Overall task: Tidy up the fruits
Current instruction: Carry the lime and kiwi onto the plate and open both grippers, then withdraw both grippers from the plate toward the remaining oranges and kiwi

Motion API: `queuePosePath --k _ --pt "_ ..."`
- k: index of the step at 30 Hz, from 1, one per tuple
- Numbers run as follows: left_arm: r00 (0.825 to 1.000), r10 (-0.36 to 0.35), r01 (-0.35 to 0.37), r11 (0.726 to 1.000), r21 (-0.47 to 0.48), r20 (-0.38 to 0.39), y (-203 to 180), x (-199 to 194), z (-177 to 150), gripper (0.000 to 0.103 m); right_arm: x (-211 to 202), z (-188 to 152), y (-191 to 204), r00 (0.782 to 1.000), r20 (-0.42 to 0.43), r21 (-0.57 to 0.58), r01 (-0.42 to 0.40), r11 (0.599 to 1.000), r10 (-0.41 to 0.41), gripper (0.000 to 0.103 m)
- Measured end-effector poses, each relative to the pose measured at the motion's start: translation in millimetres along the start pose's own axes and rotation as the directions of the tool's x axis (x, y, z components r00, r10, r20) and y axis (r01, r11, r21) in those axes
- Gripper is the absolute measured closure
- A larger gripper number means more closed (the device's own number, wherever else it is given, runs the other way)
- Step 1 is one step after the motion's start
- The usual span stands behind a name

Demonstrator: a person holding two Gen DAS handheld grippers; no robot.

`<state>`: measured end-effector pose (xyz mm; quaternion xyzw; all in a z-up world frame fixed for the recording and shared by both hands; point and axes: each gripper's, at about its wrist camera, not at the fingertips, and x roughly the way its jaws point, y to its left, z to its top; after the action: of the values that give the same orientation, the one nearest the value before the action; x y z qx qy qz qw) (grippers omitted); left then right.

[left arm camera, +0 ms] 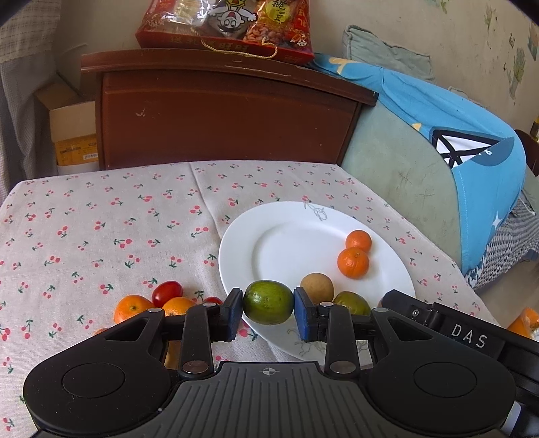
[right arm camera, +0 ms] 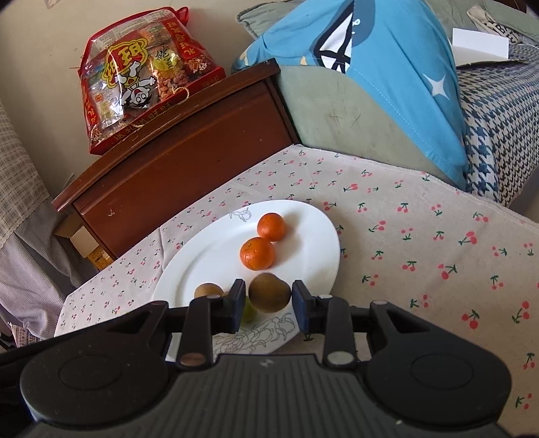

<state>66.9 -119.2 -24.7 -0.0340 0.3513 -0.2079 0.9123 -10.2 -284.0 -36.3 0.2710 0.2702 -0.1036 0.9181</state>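
My left gripper [left arm camera: 268, 303] is shut on a green fruit [left arm camera: 267, 302] and holds it over the near rim of the white plate [left arm camera: 279, 232]. On the plate lie two small oranges [left arm camera: 353, 262], a brown round fruit [left arm camera: 316, 287] and a green-brown fruit [left arm camera: 352, 302]. My right gripper [right arm camera: 267, 296] has a green-brown fruit [right arm camera: 269, 291] between its pads over the plate [right arm camera: 209, 256]; a small gap shows beside each pad. Two oranges [right arm camera: 257, 253] and a brown fruit [right arm camera: 208, 290] sit beside it. The right gripper's body [left arm camera: 465, 332] shows at the right of the left wrist view.
Oranges [left arm camera: 133, 306] and red cherry tomatoes [left arm camera: 167, 292] lie on the cherry-print tablecloth [left arm camera: 101, 219] left of the plate. An orange piece [left arm camera: 524, 321] lies at the far right. A wooden cabinet [left arm camera: 219, 111] with a red snack bag [left arm camera: 229, 23] stands behind, a blue-covered sofa [left arm camera: 454, 141] at right.
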Motion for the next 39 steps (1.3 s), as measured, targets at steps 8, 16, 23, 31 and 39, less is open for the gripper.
queuePosePath --k 8,16,23,31,39 --pt "0.999 0.009 -0.008 1.0 -0.011 0.042 -2 -13 7 0.049 -1 1 3 1.0 -0.002 -0.003 -0.006 1.0 0.006 0.062" --pt "0.998 0.043 -0.041 0.998 -0.041 0.04 10 -29 7 0.037 -4 -2 10 1.0 -0.023 -0.028 -0.02 0.999 0.02 0.047" --pt "0.996 0.08 -0.079 0.995 -0.061 0.025 22 -45 4 0.035 -12 -10 25 0.998 -0.04 -0.1 -0.043 0.994 0.039 0.036" --pt "0.99 0.136 -0.132 0.986 -0.107 0.029 45 -65 -5 0.035 -18 -16 36 0.996 -0.058 -0.152 -0.081 0.985 0.073 0.034" --pt "0.983 0.185 -0.183 0.977 -0.109 0.012 61 -77 -16 0.035 -20 -28 50 0.989 -0.097 -0.207 -0.133 0.969 0.115 0.034"
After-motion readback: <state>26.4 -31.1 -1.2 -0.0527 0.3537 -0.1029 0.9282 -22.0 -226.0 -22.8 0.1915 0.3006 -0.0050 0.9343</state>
